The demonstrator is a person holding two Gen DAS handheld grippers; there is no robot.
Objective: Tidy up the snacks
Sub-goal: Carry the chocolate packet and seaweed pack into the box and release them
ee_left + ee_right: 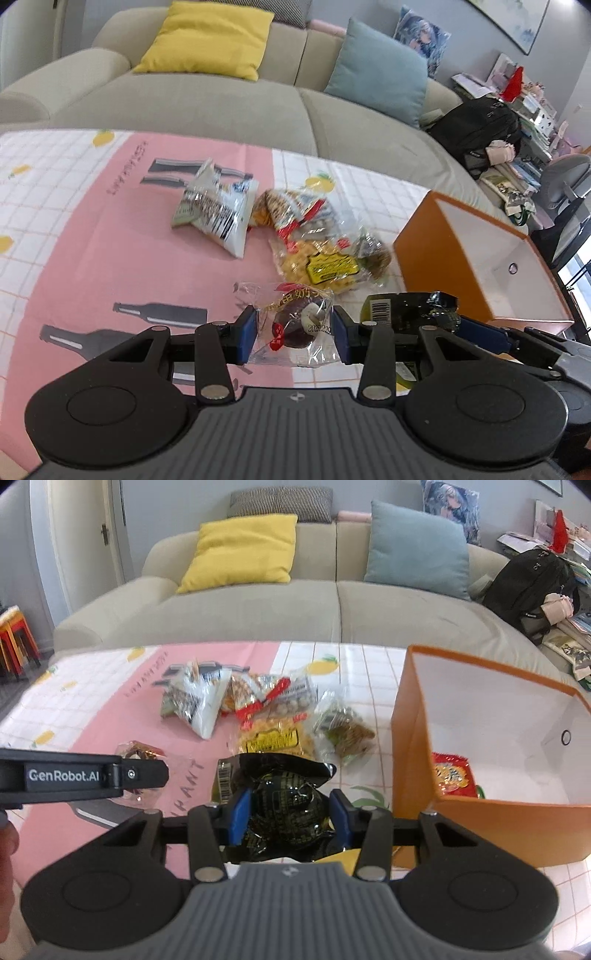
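My left gripper point(294, 332) has its blue pads on either side of a clear packet holding a dark round snack point(295, 325), shut on it just above the tablecloth. My right gripper point(290, 812) is shut on a black and gold snack bag point(284, 801), which also shows in the left wrist view point(402, 306). An orange box point(417, 738) with a white inside stands to the right and holds a red snack packet point(450, 775). Several loose snack bags lie in a pile point(269, 709) on the table beyond both grippers.
The table has a pink and white checked cloth point(92, 221). A beige sofa point(332, 605) with yellow and blue cushions runs behind it. A black backpack point(528, 579) and stacked papers sit at the far right. The left gripper's body point(74, 775) reaches in from the left.
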